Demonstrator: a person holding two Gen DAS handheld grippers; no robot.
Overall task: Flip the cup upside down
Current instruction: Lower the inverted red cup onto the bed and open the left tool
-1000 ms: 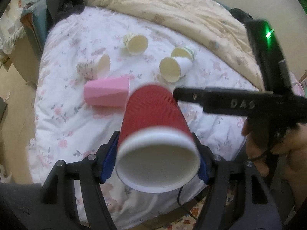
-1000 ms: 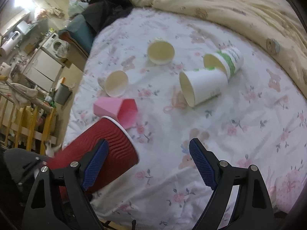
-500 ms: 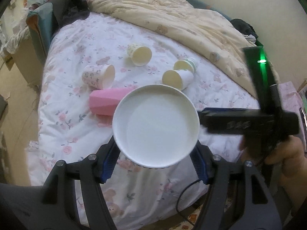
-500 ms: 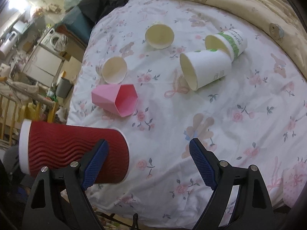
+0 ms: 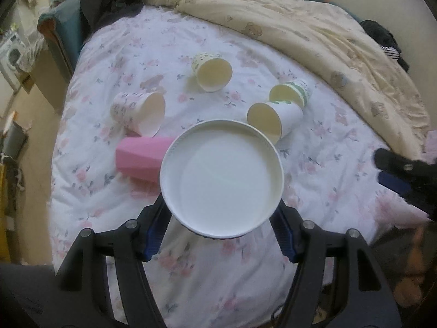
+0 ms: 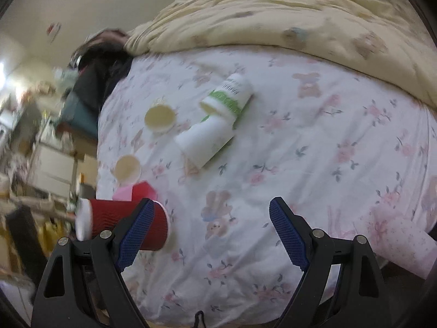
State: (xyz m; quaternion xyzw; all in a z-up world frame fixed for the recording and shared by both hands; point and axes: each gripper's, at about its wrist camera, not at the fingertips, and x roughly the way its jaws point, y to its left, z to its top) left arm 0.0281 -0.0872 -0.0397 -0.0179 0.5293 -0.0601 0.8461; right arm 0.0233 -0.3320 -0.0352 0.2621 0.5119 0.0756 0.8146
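Observation:
My left gripper (image 5: 220,227) is shut on the red ribbed paper cup (image 5: 221,177). In the left wrist view I see only its white round end facing the camera. In the right wrist view the red cup (image 6: 123,222) lies sideways in the air at the lower left, over the bed's edge. My right gripper (image 6: 211,232) is open and empty above the floral sheet, to the right of the cup; part of it shows at the right edge of the left wrist view (image 5: 404,180).
Several paper cups lie on their sides on the floral bed sheet (image 5: 114,63): a pink faceted cup (image 5: 139,158), a floral cup (image 5: 136,114), a cream cup (image 5: 211,71), two white-green cups (image 5: 275,117). A yellow duvet (image 5: 314,24) lies behind. A pink patterned cup (image 6: 401,243) lies lower right.
The left gripper has kept the cup end-on and drawn back a little. The right gripper has swung away to the right and tilted, now farther from the cup.

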